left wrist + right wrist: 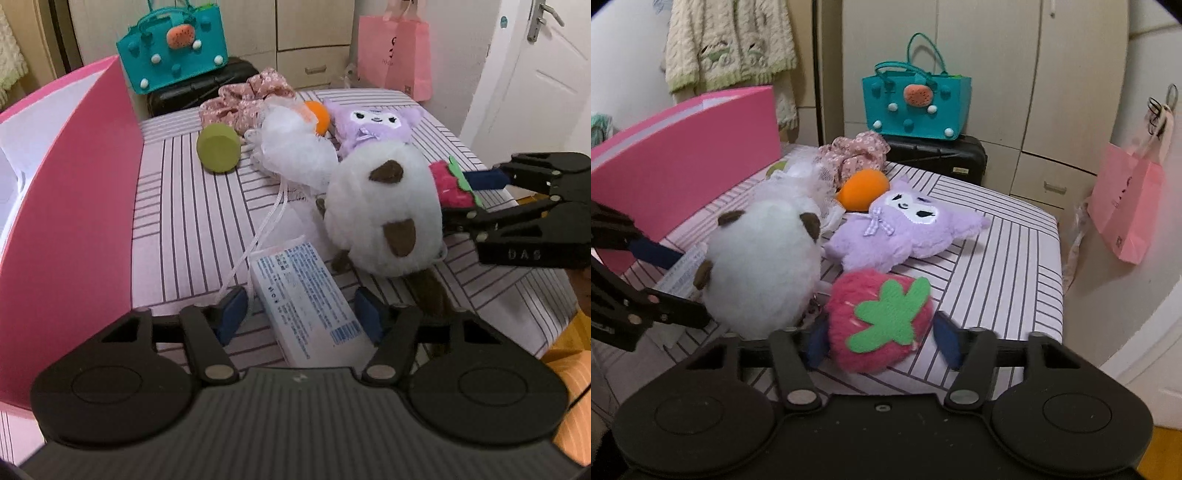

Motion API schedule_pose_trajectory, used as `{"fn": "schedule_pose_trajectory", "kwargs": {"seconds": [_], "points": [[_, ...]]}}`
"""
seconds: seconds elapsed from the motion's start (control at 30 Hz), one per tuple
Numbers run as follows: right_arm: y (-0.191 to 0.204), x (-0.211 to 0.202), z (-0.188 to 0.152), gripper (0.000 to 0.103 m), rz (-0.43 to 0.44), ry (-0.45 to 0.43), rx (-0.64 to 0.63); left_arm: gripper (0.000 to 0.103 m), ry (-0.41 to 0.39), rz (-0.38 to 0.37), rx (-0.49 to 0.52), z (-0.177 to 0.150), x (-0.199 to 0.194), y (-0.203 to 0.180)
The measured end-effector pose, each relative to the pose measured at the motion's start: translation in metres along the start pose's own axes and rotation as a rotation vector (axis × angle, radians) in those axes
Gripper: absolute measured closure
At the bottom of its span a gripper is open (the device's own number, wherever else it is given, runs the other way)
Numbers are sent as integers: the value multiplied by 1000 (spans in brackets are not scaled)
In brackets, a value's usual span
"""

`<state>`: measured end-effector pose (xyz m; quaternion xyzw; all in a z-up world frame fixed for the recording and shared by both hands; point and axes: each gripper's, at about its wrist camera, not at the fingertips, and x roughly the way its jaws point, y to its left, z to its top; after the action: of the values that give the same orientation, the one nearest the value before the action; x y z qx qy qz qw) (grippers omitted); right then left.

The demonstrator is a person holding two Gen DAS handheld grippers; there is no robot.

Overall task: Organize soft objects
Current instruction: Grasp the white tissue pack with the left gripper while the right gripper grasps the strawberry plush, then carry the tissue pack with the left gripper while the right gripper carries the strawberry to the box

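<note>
Striped bed surface [997, 258] carries all soft items. Pink box [74, 206] stands along left edge. White round plush [761, 266] sits mid-bed, purple plush [908, 229] just beyond it, orange ball [862, 190] farther back. Tissue pack [303, 295] lies near — left gripper [301, 308] spread wide around it, pads not touching. Strawberry plush [879, 319] nearest right — right gripper [882, 339] apart, straddling it, contact uncertain.

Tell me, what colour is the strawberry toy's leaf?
Green, on the pink strawberry plush. The right wrist view shows it best.
</note>
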<state>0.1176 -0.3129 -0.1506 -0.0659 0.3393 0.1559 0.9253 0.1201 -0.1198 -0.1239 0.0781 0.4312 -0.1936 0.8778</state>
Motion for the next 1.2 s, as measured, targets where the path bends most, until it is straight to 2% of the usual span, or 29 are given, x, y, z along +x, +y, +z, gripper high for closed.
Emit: {"fn": "schedule_pose_trajectory", "kwargs": {"seconds": [0.07, 0.23, 0.4, 0.77, 1.0, 1.2], "points": [[-3, -3, -1, 53, 9, 1, 26, 59, -16, 1, 8, -2, -1, -1], [-1, -3, -8, 55, -1, 3, 81, 61, -58, 10, -2, -6, 0, 3], [-2, -10, -11, 56, -21, 7, 148, 64, -56, 12, 3, -6, -2, 2], [6, -36, -23, 55, -28, 77, 208, 64, 9, -111, 4, -12, -20, 15], [20, -50, -24, 55, 5, 108, 218, 64, -5, -160, 15, -14, -35, 21], [31, -58, -21, 55, 59, 165, 227, 65, 26, -209, 30, -17, -49, 25]]}}
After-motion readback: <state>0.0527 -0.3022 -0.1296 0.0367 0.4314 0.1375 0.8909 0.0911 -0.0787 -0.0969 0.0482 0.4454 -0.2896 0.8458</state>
